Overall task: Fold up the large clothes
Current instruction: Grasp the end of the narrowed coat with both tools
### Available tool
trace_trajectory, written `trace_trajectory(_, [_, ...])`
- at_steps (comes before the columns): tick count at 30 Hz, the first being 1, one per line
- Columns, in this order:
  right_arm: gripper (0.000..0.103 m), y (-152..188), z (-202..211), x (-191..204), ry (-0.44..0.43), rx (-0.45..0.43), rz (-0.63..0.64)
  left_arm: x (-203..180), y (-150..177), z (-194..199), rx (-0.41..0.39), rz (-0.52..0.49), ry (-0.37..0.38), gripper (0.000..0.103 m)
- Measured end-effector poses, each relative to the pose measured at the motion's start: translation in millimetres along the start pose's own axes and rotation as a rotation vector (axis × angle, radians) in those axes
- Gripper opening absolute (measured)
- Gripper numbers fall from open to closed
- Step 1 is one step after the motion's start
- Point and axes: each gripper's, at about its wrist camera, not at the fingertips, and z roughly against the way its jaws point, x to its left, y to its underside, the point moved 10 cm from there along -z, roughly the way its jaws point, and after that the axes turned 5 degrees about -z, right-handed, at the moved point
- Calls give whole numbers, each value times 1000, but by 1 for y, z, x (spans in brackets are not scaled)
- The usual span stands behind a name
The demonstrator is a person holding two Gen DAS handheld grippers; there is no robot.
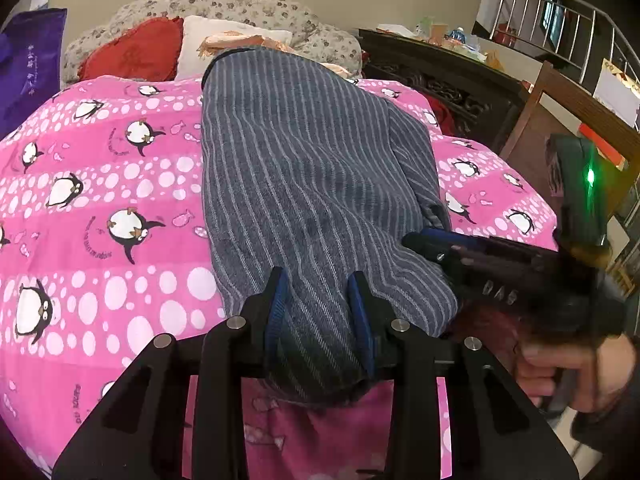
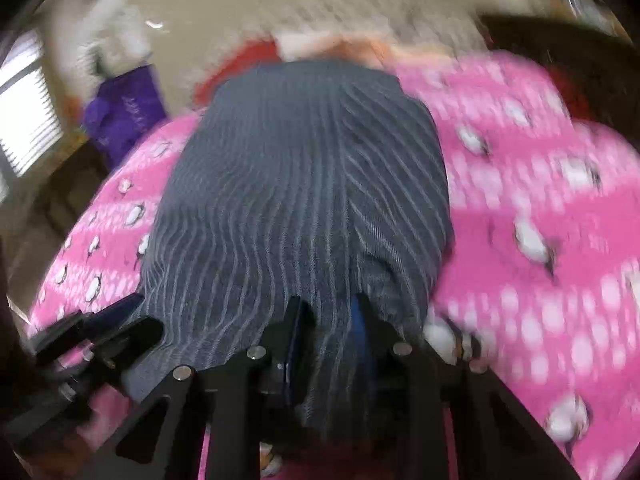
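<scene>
A grey-blue striped garment (image 1: 304, 160) lies lengthwise on a pink penguin-print blanket (image 1: 100, 200). My left gripper (image 1: 320, 300) is at the garment's near end, with a bunched fold of the cloth pinched between its blue pads. To its right, a hand (image 1: 560, 372) holds my right gripper (image 1: 420, 242) at the garment's right edge. The right wrist view is blurred. There the garment (image 2: 300, 180) runs away from my right gripper (image 2: 328, 308), which has cloth gathered between its fingers. My left gripper (image 2: 100, 320) shows at the lower left, at the cloth's edge on the blanket (image 2: 540, 200).
At the far end of the blanket lie a red pillow (image 1: 132, 52) and a white pillow (image 1: 216, 40) against a floral back (image 1: 240, 4). A dark carved cabinet (image 1: 440, 76) and a wooden chair (image 1: 532, 120) stand on the right. A purple bag (image 1: 28, 60) hangs on the left.
</scene>
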Motion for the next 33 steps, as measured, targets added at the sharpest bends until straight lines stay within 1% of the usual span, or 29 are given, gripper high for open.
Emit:
trace_trajectory(3, [25, -2, 1, 1, -7, 6, 26, 1, -1, 2, 10, 26, 5, 31])
trace_trajectory(5, [25, -7, 11, -1, -46, 16, 13, -1, -8, 10, 16, 27, 8, 31])
trace_trajectory(6, [25, -16, 21, -1, -70, 9, 0, -1, -16, 16, 8, 29, 15, 31])
trace_trajectory(8, [25, -38, 42, 1, -99, -47, -25, 6, -42, 29, -32, 58, 19, 31])
trace_trajectory(9, [25, -55, 55, 1, -96, -99, -33, 12, -57, 32, -50, 76, 18, 31])
trace_trajectory(11, [25, -97, 73, 0, -80, -200, -46, 24, -89, 28, -66, 114, -2, 31])
trace_trajectory(12, [25, -114, 73, -2, -62, -220, -66, 35, -109, 18, -59, 138, -40, 31])
trace_trajectory(15, [25, -158, 49, -7, 37, -201, -149, 57, -157, -14, -56, 220, -106, 31])
trace_trajectory(17, [25, -179, 27, -6, 72, -191, -198, 67, -176, -40, -28, 300, -134, 31])
trace_trajectory(18, [25, -185, 14, -9, 90, -173, -220, 71, -182, -53, -16, 328, -147, 31])
trace_trajectory(20, [25, -188, -11, -9, 97, -127, -239, 74, -191, -80, -10, 331, -190, 31])
trace_trajectory(21, [25, -184, -32, -12, 117, -82, -236, 75, -190, -91, 1, 316, -204, 31])
trace_trajectory(22, [25, -178, -46, -14, 126, -56, -231, 77, -188, -104, 18, 295, -224, 31])
trace_trajectory(23, [25, -173, -59, -18, 136, -40, -225, 79, -181, -120, 40, 279, -240, 35])
trace_trajectory(25, [29, -156, -87, -30, 173, -9, -170, 85, -163, -142, 65, 276, -234, 37])
trace_trajectory(26, [33, -149, -101, -37, 169, -10, -149, 88, -156, -148, 60, 288, -219, 37])
trace_trajectory(27, [34, -147, -108, -42, 156, -8, -165, 91, -152, -152, 44, 302, -205, 37])
trace_trajectory(29, [36, -143, -118, -53, 113, 5, -227, 94, -151, -155, 36, 310, -201, 37])
trace_trajectory(33, [37, -145, -127, -55, 131, 17, -214, 96, -154, -162, 41, 304, -215, 38])
